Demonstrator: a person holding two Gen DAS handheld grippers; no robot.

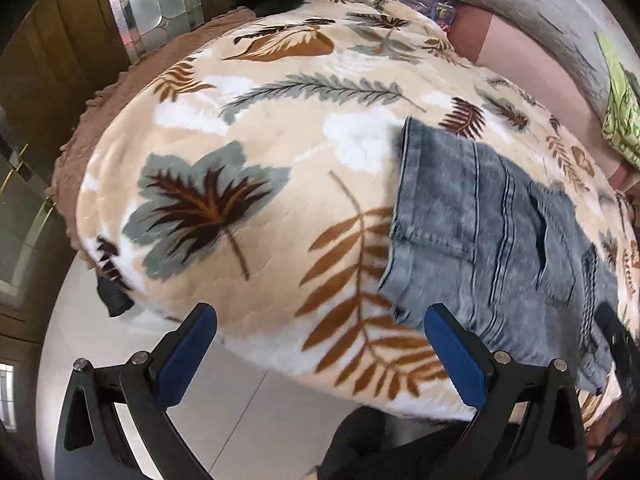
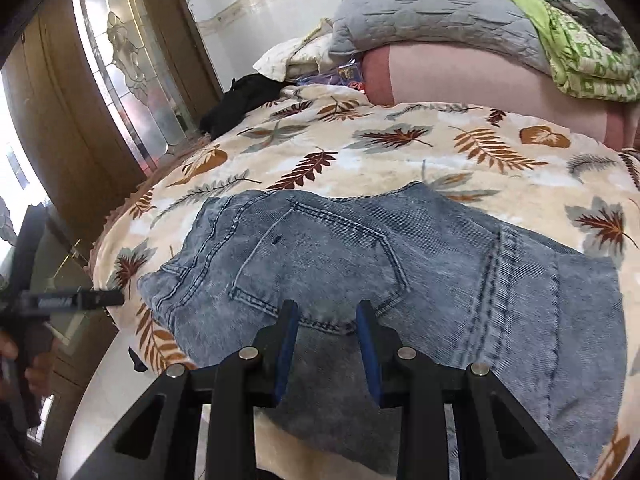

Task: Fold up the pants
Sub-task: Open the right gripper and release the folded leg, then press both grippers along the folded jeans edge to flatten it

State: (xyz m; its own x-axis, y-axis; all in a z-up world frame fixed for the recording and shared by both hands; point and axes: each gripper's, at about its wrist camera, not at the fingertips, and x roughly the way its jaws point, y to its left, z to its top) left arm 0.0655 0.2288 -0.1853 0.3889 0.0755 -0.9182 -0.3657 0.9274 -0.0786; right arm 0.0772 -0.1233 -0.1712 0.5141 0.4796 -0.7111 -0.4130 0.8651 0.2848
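Grey-blue jeans (image 2: 400,272) lie spread on a leaf-print blanket (image 2: 400,148) on the bed, back pocket up. My right gripper (image 2: 326,312) hovers over the pocket's lower seam near the bed's front edge. Its jaws stand a little apart and flat denim shows in the gap. In the left wrist view the jeans (image 1: 480,232) lie at the right. My left gripper (image 1: 320,324) is wide open over the blanket (image 1: 260,128) beside their hem end, nothing between its blue pads (image 1: 188,356). A hand (image 2: 36,368) holds the left tool at the far left of the right wrist view.
A grey quilted pillow (image 2: 420,12), a pink bolster (image 2: 460,76) and a green cloth (image 2: 580,56) lie at the head of the bed. A black garment (image 2: 240,100) lies at the far corner. A wooden door with patterned glass (image 2: 128,72) stands at left, with white floor tiles (image 1: 240,400) below.
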